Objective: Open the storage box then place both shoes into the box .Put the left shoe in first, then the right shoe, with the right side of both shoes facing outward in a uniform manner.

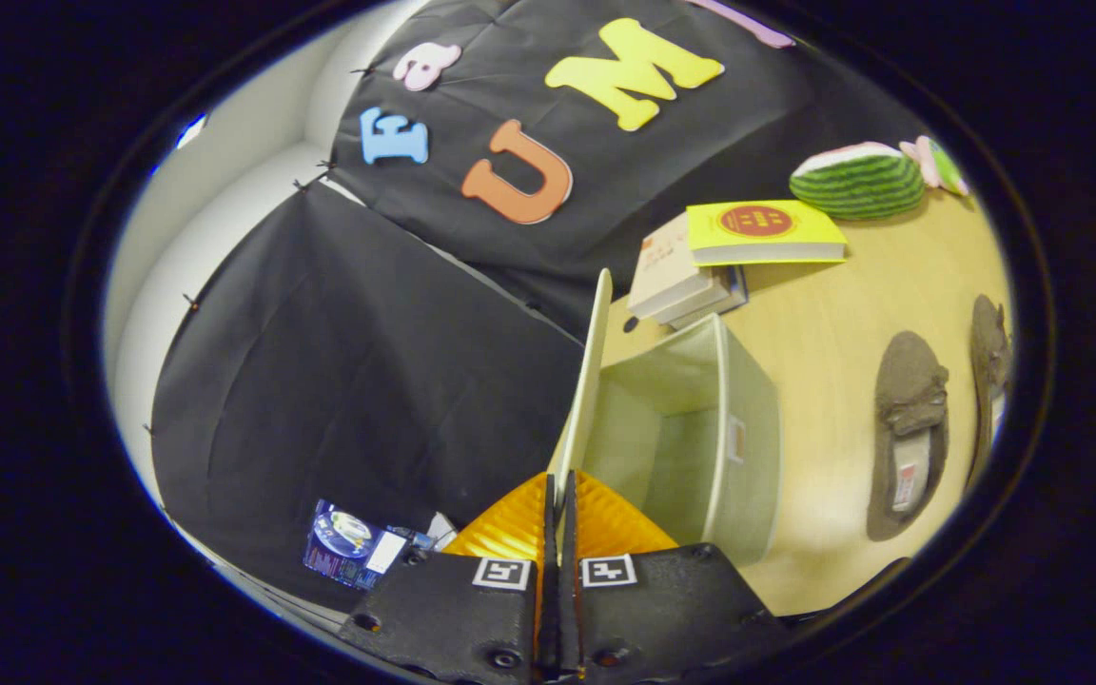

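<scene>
The tool (559, 509) is pressed together, pinching the raised lid (592, 366) of the open storage box (743, 428) by its edge. Both shoes (910, 433) lie side by side on the desk (824, 314) beyond the box.

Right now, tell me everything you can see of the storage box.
The storage box is a pale, fabric-looking cube standing on the wooden table, open and empty inside. Its flat lid is raised upright at one side, its edge pinched in the gripper. A small tag sits on one wall. Books lie just beyond it.
</scene>
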Available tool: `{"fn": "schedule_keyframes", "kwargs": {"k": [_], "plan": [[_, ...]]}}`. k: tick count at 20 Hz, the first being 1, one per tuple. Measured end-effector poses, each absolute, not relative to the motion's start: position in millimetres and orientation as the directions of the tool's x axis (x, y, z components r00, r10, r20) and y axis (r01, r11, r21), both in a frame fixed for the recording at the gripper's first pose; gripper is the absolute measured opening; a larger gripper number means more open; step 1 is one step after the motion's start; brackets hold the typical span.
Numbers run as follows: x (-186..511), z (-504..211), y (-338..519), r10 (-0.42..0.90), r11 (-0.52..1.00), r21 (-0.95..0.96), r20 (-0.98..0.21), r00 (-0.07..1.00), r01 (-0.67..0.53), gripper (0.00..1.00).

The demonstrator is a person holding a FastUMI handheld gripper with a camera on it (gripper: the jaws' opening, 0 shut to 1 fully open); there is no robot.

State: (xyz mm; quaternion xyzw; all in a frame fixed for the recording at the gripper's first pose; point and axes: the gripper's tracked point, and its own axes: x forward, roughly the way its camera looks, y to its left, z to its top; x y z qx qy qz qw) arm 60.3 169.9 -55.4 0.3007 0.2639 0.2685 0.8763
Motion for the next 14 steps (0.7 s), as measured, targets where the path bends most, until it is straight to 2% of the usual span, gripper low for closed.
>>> {"fn": "schedule_keyframes", "kwargs": {"k": [4,7,8,11,14], "plan": [[58.7,-28.8,234.8,0.681,0.668,0.622,-0.289,0.673,-0.409,0.06],[57.4,-25.4,286.1,0.728,0.661,0.56,-0.314,0.61,-0.5,0.18],[53.2,-37.5,299.1,0.742,0.656,0.548,-0.338,0.58,-0.52,0.27],[54.1,-47.8,309.3,0.736,0.673,0.498,-0.369,0.568,-0.547,0.76],[57.7,-39.7,301.7,0.702,0.707,0.44,-0.347,0.622,-0.553,0.92]]}}
